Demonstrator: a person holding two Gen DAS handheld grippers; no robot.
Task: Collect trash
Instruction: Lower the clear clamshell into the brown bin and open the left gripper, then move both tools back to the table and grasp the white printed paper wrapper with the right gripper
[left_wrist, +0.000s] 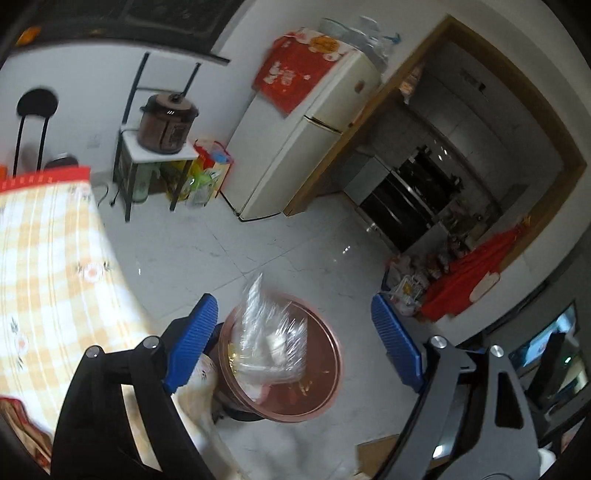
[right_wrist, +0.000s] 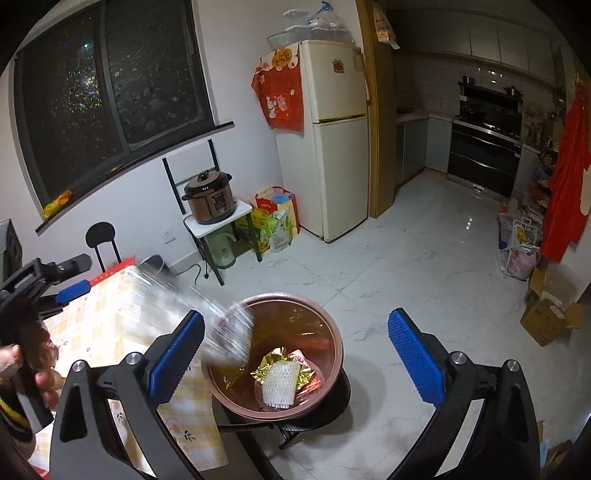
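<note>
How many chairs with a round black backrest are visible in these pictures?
1. The chair stands by the wall under the window, behind the table. Its seat is hidden behind the table, so another may be hidden too.

White tiled floor (right_wrist: 406, 266), checked-cloth table (right_wrist: 122, 317)

Motion-blurred clear plastic wrapper (left_wrist: 269, 332) above bin (left_wrist: 325, 402)

2 wrist fisheyes, angled down from close above, both sharing the bin (left_wrist: 295, 369), fridge (right_wrist: 332, 147)
</note>
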